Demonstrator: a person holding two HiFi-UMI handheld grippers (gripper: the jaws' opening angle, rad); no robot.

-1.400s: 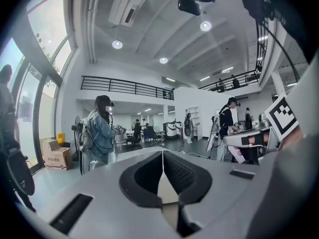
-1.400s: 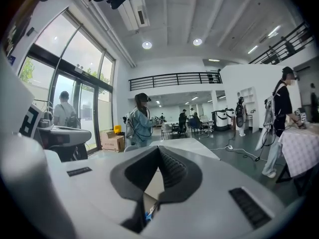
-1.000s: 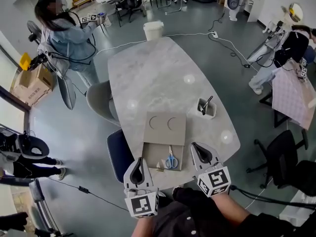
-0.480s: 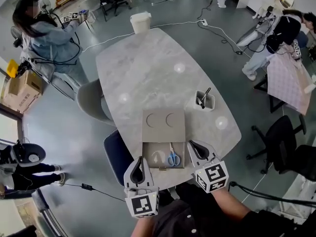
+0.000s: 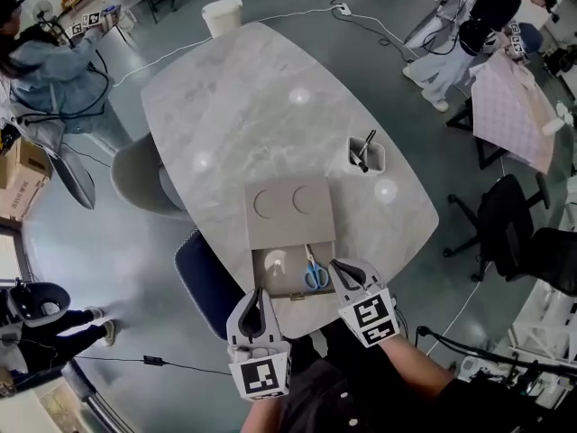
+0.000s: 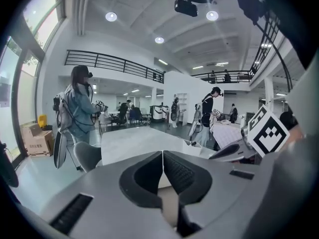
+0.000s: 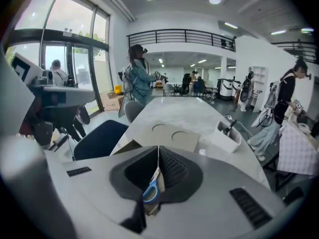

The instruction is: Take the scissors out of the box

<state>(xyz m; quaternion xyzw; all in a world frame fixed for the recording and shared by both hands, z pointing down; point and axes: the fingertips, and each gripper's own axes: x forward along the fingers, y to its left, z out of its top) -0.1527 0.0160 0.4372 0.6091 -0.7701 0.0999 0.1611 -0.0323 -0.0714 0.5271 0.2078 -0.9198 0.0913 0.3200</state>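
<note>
closing in on the open box is the step i judge to be in hand: both tools hang at the near edge of the table, and the scissors are not yet out. the scissors lie flat in the box's tray, toward its right side, with the blades pointing away from me and the 2 blue loops nearest me. the right gripper sits just beside those loops, its jaws pressed together and clamping nothing. in its own view the blue plastic shows only through the gap beneath the closed tips. the left gripper hovers by the tray's near-left corner, its jaws likewise together and empty.

next, i reckon the right jaws must part, drop over the handles and pinch, while the left could steady the box.

the box looks like matte grey-brown card, a shallow square tray. its lid lies just behind it and bears 2 round pressed rings. the scissors are slim metal with glossy handles. the tabletop is pale marbled stone, smooth and oval.
</note>
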